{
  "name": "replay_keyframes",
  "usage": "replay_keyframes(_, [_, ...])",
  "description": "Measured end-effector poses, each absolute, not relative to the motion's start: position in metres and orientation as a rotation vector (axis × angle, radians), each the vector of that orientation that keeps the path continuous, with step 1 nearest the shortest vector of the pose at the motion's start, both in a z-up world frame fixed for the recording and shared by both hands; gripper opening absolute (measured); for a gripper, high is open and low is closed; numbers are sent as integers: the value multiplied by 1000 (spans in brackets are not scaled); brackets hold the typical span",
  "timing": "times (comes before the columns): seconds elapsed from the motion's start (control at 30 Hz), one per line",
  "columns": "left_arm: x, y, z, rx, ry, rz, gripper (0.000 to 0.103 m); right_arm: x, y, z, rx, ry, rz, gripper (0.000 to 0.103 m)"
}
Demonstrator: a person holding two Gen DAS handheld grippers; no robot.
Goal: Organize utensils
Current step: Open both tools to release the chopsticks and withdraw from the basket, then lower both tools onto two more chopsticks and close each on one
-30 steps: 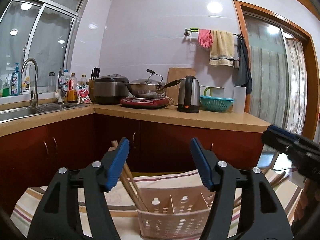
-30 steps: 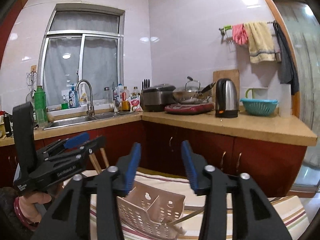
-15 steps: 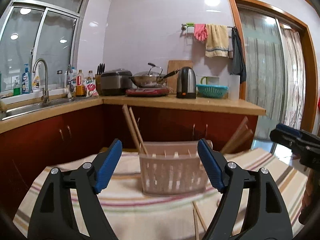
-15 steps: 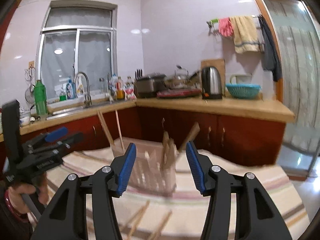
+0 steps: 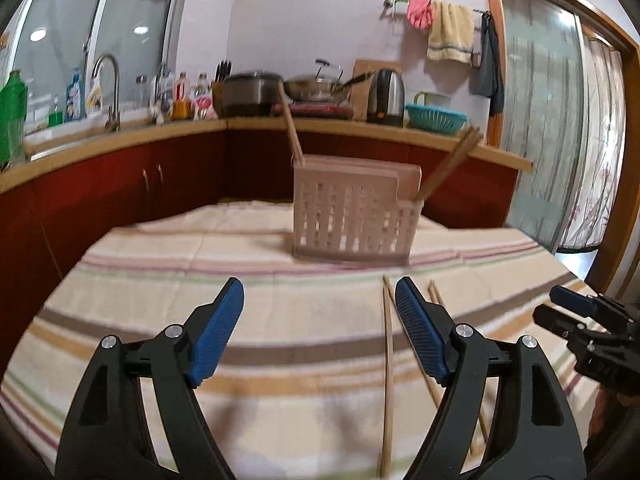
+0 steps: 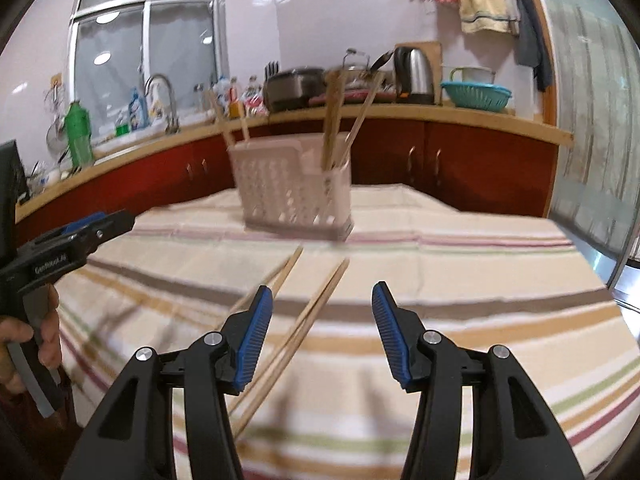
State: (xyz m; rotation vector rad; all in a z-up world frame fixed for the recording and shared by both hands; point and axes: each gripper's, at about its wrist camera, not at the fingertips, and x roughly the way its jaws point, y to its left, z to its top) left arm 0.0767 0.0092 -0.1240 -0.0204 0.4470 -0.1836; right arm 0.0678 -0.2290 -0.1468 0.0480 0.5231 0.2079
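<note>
Striped cloth [image 5: 280, 320] covers the table from edge to edge, cream with brown, tan, green and mauve bands. Behind it runs a wooden counter [image 5: 400, 130] over red cabinets, carrying a sink tap [image 5: 110, 80], a rice cooker [image 5: 248, 94], a wok [image 5: 320, 88], a kettle [image 5: 386, 96] and a teal basket [image 5: 436, 118]. Pale slotted utensil caddy [image 5: 354, 216] stands upright on the cloth toward the far side, in the middle of the left-wrist view. Chopsticks lean out of it at both ends: one stick at the left end [image 5: 292, 128], a pair at the right end [image 5: 450, 164]. Loose chopsticks [image 5: 386, 360] lie flat on the cloth in front of the caddy, apart from it; in the right-wrist view they run diagonally, passing under the near finger of the right gripper [image 6: 318, 332]. Left gripper [image 5: 320, 320] hangs over bare cloth, jaws spread wide, nothing between them; the loose sticks lie just beside its right-hand finger. Right gripper jaws also stand apart, clamped on nothing; the sticks on the cloth show in the gap, but the pads do not press them. A hand [image 6: 24, 344] grips the left gripper's handle at the right-wrist view's left edge.
</note>
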Motion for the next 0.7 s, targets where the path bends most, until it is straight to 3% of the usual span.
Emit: replay_keyframes(0.7, [46, 4, -177, 2, 582, -183, 76, 45, -200, -211, -33, 732, 275, 52])
